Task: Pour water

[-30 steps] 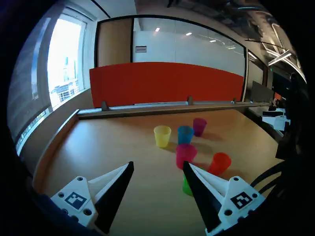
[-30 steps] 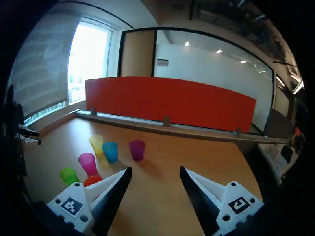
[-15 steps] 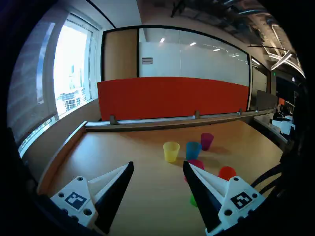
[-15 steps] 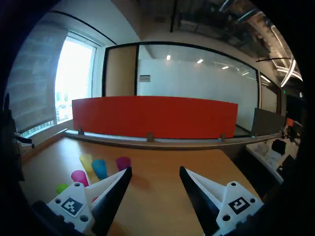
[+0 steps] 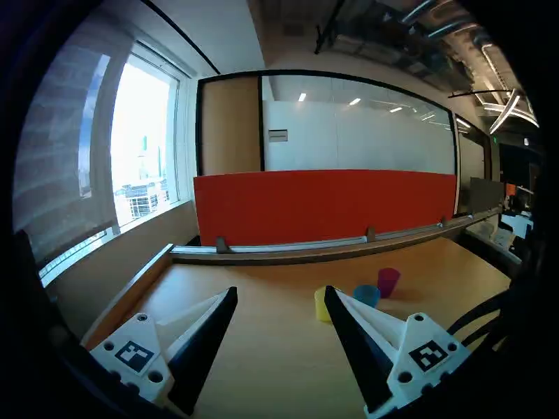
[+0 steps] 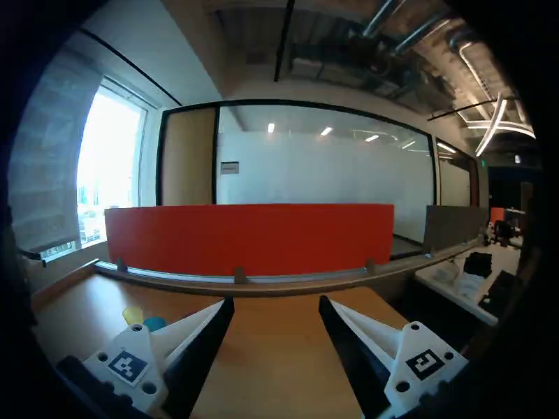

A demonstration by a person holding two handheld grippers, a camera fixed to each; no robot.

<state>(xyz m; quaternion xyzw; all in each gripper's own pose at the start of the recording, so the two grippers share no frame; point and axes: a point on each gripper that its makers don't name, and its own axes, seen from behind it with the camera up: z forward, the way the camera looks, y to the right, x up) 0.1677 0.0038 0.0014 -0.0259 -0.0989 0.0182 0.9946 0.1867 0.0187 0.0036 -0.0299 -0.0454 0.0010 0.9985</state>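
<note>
Hovering over the table (image 5: 265,363) with both tools released and empty.
Holds the left tool (image 5: 279,290) spread wide, gripping nothing; looks past its right finger at a yellow cup (image 5: 319,307), a blue cup (image 5: 365,293) just beside it and a purple cup (image 5: 388,281) next along, all upright on the table in front of a red divider (image 5: 328,206). Holds the right tool (image 6: 276,300) likewise spread and empty; catches the yellow and blue cups low at left, beside its left finger.
</note>
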